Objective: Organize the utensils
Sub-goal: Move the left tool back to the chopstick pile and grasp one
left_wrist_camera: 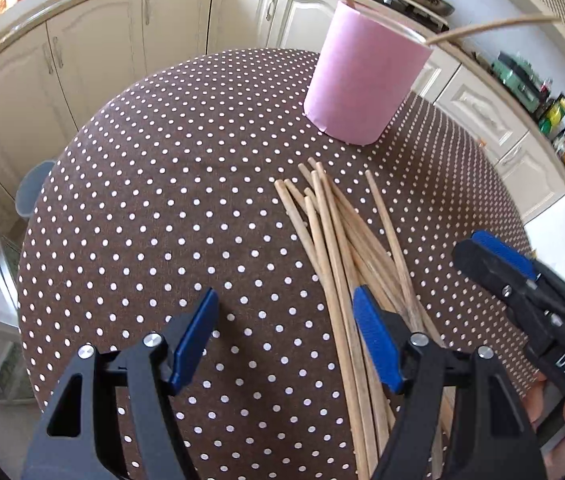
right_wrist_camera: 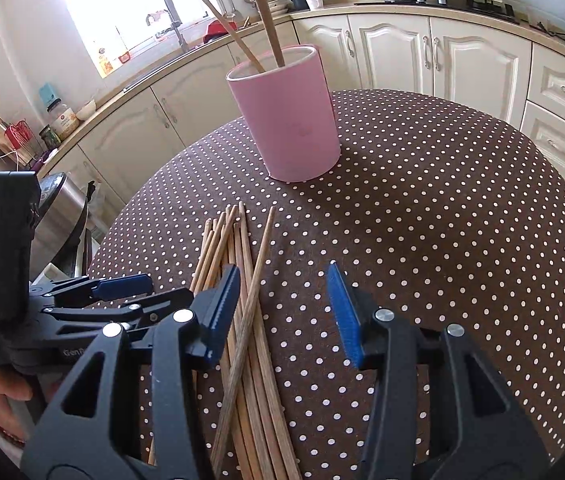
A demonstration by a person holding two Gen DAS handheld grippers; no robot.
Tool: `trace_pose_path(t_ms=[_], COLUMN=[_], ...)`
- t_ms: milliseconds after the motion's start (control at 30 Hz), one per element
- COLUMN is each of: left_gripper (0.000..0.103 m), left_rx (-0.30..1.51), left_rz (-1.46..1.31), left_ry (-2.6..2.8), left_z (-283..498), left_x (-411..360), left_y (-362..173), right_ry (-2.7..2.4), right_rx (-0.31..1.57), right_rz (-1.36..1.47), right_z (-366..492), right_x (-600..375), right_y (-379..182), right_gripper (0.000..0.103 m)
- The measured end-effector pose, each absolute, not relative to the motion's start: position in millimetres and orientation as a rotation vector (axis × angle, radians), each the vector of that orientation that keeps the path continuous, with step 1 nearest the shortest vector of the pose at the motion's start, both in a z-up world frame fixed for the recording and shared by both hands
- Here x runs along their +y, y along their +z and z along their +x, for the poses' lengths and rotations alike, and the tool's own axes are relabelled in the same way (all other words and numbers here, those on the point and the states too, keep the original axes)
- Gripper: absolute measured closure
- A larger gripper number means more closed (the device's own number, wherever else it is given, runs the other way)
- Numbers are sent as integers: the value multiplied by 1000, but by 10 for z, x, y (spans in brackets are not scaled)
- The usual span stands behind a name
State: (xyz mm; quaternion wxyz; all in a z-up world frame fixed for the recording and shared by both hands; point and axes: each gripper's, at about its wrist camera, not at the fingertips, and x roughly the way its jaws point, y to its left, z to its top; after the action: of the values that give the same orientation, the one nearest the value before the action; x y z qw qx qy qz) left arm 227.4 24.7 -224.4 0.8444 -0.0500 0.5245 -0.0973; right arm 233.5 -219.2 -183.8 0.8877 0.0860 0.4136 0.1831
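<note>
Your left tool (left_wrist_camera: 282,334) hangs low over the dotted tabletop (left_wrist_camera: 154,216), jaws wide apart and gripping nothing; its right-hand pad sits right at the edge of the chopstick pile (left_wrist_camera: 346,240), with only bare cloth between the two pads. Your right tool (right_wrist_camera: 286,312) is beside it, jaws parted about halfway and empty-handed too. From its own camera, its left pad overlaps the pile's edge, and one crossed chopstick (right_wrist_camera: 246,320) lies slanted in the gap between the pads; whether the pad touches the sticks, you can't tell. The loose chopsticks lie fanned on the cloth just ahead of both tools, thin ends pointing away from you. Beyond them, well apart from the pile, the pink holder (left_wrist_camera: 362,76) stands upright near the far edge of the tabletop with two chopsticks (right_wrist_camera: 266,12) already leaning inside. Behind that run cream cabinets (left_wrist_camera: 102,52).
</note>
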Motion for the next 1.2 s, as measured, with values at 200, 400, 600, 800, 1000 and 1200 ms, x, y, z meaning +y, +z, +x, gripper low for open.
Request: trace_pose_path(t_ms=[200,400,600,800,1000,1200], left_gripper=[37,49,51,53,53,62], left_rx=[1144,1146,1148,1142,1142,1125], left_rz=[-85,-86,-151,-66,-49,-32], left_ry=[-180,-164,-183,-154,-126,-133], left_z=[2383,2429,2428,2421,2471,2597], left_x=[172,177,301,187,95,-32], left_y=[-2233,-2223,-2218,-2227,-2228,-2260], right_ry=[384,390,398,396,396,392], right_rx=[862,865,870,875,874,885], right_rz=[176,175,170,169,168,160], right_z=[2372,2387,2390,2398,2401,2420], right_x=[-2226,-2258,-2230,-2187,-2180,-2165], right_y=[-1814,-1806,-1817,-1830,-1836,-1865], right_gripper=[57,57,56,56,54,54])
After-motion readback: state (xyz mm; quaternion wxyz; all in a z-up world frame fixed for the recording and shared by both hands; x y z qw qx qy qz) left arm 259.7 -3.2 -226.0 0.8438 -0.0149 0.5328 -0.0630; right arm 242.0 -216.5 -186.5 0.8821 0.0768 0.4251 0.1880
